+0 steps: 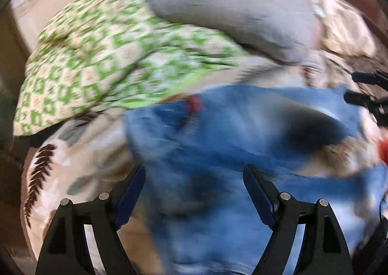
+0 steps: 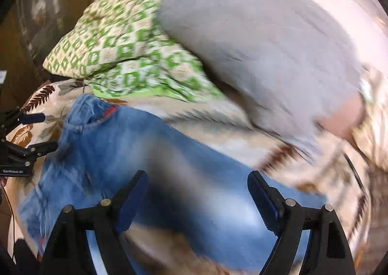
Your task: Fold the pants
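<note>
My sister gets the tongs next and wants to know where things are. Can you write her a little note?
Left tongs: open, empty, over the blue jeans.
Right tongs: open, empty, over the jeans too.
The jeans lie rumpled on the leaf-print bedsheet, in front of the green patterned pillow and grey pillow.
Done: no neat fold visible; the pictures are blurry.
Left: grip, fold, flatten.
</note>
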The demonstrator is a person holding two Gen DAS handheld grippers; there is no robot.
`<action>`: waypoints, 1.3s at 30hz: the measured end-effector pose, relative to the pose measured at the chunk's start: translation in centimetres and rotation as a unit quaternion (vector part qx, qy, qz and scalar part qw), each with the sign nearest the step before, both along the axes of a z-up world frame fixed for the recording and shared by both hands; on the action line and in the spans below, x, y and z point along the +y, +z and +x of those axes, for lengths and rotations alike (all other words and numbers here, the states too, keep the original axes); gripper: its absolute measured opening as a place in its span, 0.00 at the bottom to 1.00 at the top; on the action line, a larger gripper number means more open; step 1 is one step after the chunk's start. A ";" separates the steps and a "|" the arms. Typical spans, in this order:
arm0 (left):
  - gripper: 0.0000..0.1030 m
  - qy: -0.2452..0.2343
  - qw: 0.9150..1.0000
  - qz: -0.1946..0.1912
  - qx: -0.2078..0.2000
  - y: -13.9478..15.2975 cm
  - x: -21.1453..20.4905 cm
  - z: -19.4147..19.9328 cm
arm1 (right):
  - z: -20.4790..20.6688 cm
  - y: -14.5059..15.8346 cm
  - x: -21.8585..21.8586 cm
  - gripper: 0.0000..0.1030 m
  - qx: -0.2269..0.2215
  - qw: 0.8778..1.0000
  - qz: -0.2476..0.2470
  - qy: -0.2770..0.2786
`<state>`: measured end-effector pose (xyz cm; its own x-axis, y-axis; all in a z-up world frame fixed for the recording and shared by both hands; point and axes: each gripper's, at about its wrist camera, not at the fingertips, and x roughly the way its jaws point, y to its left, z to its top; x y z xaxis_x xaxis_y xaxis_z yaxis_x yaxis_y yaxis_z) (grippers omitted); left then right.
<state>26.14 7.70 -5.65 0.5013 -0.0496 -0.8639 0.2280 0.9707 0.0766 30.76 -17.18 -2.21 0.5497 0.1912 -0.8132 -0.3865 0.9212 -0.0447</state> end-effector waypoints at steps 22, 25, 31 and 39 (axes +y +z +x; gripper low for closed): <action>0.81 -0.145 0.989 0.021 -0.003 0.7 -22.6 4.1 | -3.8 -1.5 -24.5 0.84 0.058 0.981 0.096 -0.157; 0.81 -0.158 0.987 0.035 -0.003 -0.3 -22.4 7.0 | -0.8 -2.6 -24.1 0.84 0.075 0.980 0.098 -0.156; 0.81 -0.182 0.981 0.050 0.038 -4.5 -22.5 13.5 | 5.9 -6.2 -23.6 0.83 0.108 0.977 0.092 -0.160; 0.81 -0.221 0.969 0.060 0.096 -10.3 -22.7 17.6 | 11.6 -12.3 -22.7 0.77 0.183 0.965 0.098 -0.161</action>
